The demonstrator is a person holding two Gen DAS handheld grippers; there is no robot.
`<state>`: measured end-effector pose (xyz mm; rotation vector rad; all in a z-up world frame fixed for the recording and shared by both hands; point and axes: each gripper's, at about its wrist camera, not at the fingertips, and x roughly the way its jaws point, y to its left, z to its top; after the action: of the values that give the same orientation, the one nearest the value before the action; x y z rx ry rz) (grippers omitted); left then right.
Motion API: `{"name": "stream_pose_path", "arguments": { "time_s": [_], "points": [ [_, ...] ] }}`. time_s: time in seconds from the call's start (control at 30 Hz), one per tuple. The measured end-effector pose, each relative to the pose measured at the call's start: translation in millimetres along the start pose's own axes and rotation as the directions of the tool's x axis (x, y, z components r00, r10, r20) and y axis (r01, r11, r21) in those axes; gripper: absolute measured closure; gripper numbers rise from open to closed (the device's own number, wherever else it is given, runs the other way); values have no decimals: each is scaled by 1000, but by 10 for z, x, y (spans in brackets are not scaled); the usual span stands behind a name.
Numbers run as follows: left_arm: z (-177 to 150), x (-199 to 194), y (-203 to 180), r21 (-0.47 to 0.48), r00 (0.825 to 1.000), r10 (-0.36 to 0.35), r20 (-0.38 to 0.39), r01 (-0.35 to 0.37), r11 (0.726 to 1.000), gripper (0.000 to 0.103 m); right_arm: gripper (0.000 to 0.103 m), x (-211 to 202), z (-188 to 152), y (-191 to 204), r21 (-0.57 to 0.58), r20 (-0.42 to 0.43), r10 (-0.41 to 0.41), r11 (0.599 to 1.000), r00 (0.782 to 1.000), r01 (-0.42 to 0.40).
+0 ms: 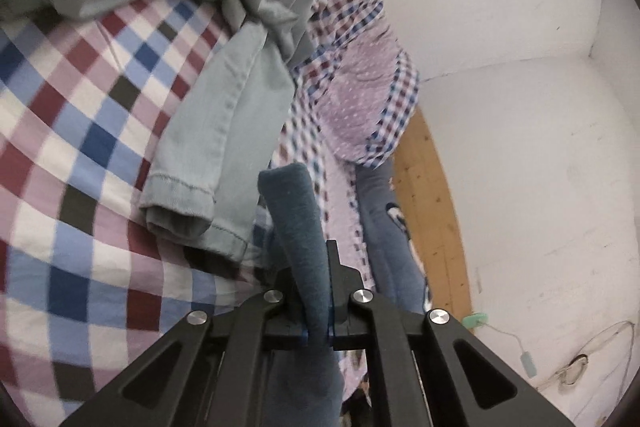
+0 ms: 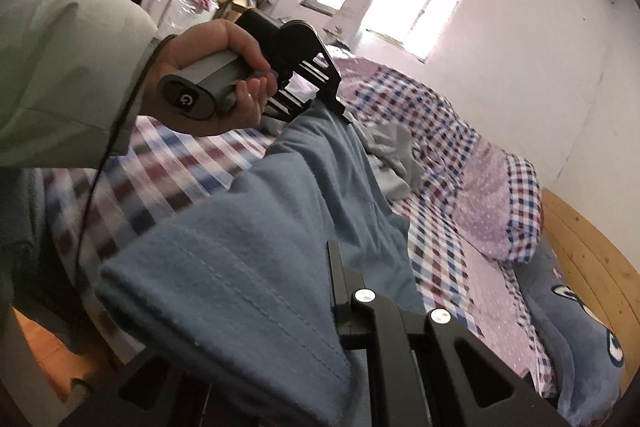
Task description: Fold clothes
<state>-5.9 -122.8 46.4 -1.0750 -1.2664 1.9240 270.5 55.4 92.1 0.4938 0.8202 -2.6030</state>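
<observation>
We hold the blue garment (image 2: 256,235) above the checked bed sheet (image 1: 80,131), left gripper (image 1: 316,291) and right gripper (image 2: 340,307) each clamped on an edge. Thin pinches could slip, dropping it onto the grey trousers (image 1: 208,155) near the bed's middle.

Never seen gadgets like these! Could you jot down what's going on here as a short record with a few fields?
Place: bed with checked sheet
Being folded: blue garment
Left hand-held gripper: shut on a fold of the blue garment
Right hand-held gripper: shut on the blue garment's other end
Waiting: grey-green garment, crumpled on the sheet
Also on bed: checked quilt
</observation>
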Motion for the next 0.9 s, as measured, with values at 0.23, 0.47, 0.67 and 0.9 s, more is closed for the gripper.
{"name": "stream_pose_path", "arguments": {
  "time_s": [0.23, 0.47, 0.67, 0.9],
  "points": [
    [19, -807, -148, 10, 995, -23, 97, 23, 1000, 99, 97, -194, 433, 247, 10, 82, 140, 990, 987, -142],
    [62, -1825, -301, 50, 979, 44, 200, -55, 997, 99, 97, -224, 972, 405, 40, 183, 310, 946, 933, -322],
    [240, -2854, -367, 27, 935, 94, 341, -109, 994, 99, 97, -42, 1617, 379, 56, 278, 450, 874, 849, -482],
    [472, -3978, -350, -29, 857, 139, 496, -143, 989, 99, 97, 437, 2493, 487, 27, 327, 597, 769, 733, -639]
  ]
}}
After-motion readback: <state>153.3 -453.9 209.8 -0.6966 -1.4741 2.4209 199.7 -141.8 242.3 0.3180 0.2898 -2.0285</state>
